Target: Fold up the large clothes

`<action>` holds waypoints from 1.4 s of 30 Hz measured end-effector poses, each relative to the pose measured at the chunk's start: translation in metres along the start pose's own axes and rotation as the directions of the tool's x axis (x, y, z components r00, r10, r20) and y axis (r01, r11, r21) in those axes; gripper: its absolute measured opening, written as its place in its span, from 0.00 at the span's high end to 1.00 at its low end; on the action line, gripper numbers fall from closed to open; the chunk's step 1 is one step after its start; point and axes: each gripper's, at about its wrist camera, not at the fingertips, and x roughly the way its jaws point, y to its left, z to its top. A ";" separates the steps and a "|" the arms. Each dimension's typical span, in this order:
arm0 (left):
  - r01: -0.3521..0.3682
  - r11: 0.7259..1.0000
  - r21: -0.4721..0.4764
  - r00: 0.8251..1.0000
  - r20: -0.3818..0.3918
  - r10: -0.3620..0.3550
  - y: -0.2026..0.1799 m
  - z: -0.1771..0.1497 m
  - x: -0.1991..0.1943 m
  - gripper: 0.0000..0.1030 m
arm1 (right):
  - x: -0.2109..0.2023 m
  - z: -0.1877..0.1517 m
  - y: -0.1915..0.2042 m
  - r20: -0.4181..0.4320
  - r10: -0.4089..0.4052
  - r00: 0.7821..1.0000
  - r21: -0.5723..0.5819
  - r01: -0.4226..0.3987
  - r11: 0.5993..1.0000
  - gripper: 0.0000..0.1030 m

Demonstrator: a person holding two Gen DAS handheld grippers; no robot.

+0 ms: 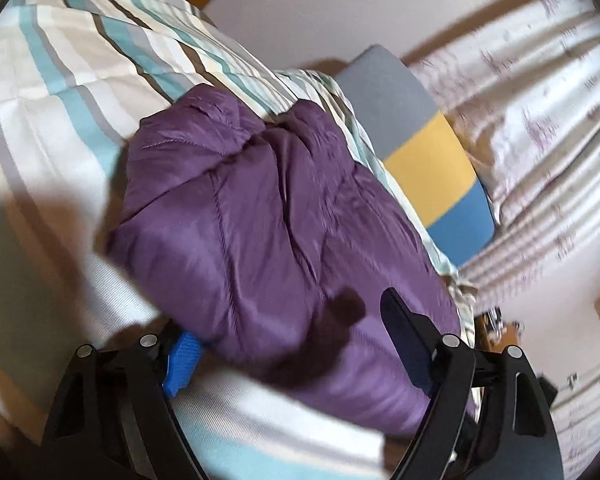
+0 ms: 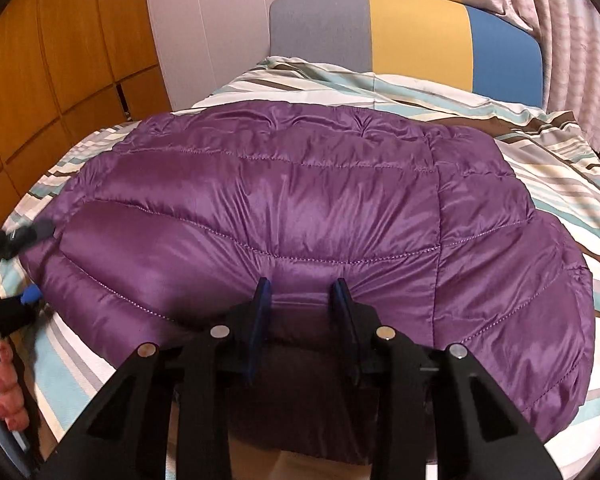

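Observation:
A purple quilted puffer jacket lies folded on a striped bed cover. My right gripper presses into the jacket's near edge, its fingers a little apart with a fold of fabric between them. In the left wrist view the same jacket fills the middle. My left gripper is wide open at the jacket's end, one finger under the edge and the other above the fabric. The left gripper also shows at the left edge of the right wrist view.
A headboard in grey, yellow and blue stands at the bed's far end. Pale patterned curtains hang beside it. A wooden wardrobe is to the left. The striped cover shows around the jacket.

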 end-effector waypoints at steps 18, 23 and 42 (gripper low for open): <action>-0.028 0.998 0.057 0.991 0.133 0.020 -0.031 0.021 -0.013 0.82 | 0.002 -0.003 0.001 0.007 -0.017 1.000 -0.008 0.017 1.000 0.69; -0.079 0.962 0.261 0.977 0.213 0.022 -0.077 0.013 -0.029 0.82 | 0.003 -0.002 0.000 0.003 -0.022 1.000 -0.002 0.022 1.000 0.69; -0.278 0.457 0.845 0.948 0.318 -0.012 -0.210 -0.065 -0.017 0.82 | -0.064 -0.011 -0.080 0.145 -0.064 0.987 0.282 0.020 0.959 0.47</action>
